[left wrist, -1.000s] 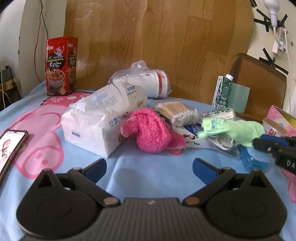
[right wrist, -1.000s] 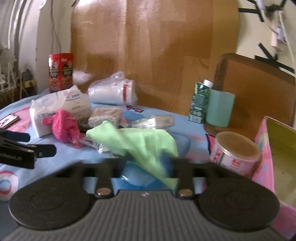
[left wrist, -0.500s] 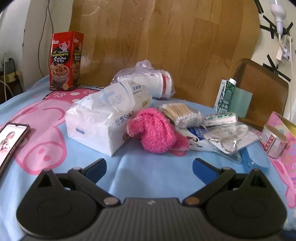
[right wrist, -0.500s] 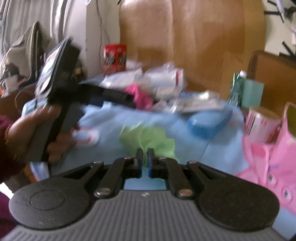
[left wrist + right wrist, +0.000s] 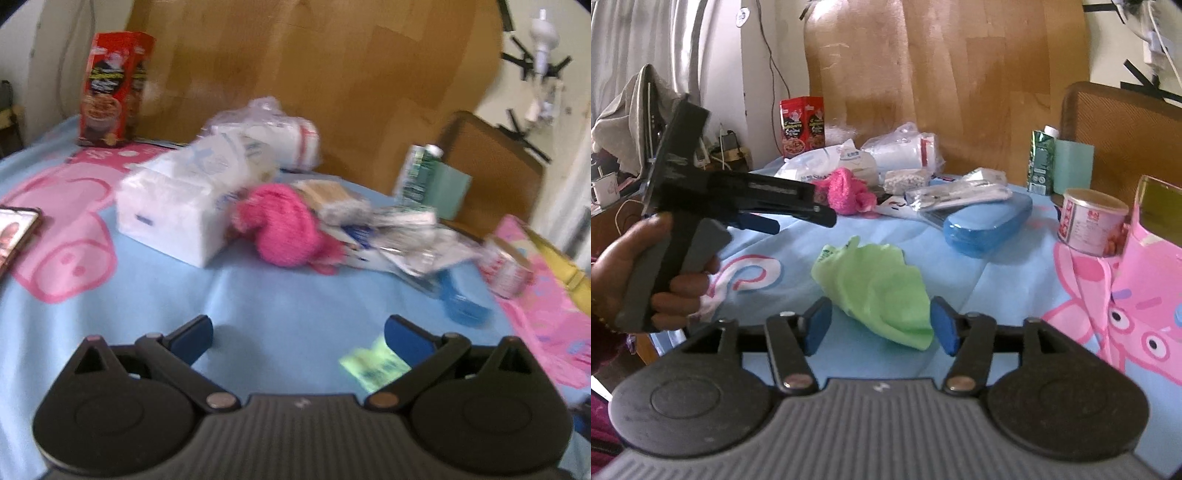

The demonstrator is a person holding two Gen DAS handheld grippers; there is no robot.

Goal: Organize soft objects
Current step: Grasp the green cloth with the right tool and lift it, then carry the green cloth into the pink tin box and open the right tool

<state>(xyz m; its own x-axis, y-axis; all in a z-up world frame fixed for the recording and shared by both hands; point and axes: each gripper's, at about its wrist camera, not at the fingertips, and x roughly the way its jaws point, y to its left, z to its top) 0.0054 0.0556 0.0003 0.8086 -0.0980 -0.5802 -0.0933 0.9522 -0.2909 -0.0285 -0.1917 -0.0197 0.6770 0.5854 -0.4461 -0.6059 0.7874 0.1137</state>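
Observation:
A light green cloth [image 5: 875, 284] lies crumpled on the blue tablecloth [image 5: 997, 280], between the blue pads of my right gripper [image 5: 881, 323]. Its jaws are opening and the pads stand clear of the cloth. In the left wrist view a corner of the green cloth [image 5: 373, 363] shows beside the right finger. My left gripper [image 5: 298, 332] is open with nothing in it, held by a hand [image 5: 665, 273] at the left. A fluffy pink sock [image 5: 284, 232] rests against a white tissue pack [image 5: 177, 206] in the pile further back.
A blue case [image 5: 988, 225], a tin can [image 5: 1089, 225] and a pink cartoon box [image 5: 1137, 280] are at the right. A red snack box [image 5: 114, 88] and a green carton [image 5: 1041, 162] stand at the back. A phone [image 5: 14, 236] lies at the left edge.
My right gripper carried the green cloth off the pile to the near part of the table, then its jaws parted and let the cloth go. The left gripper stayed open.

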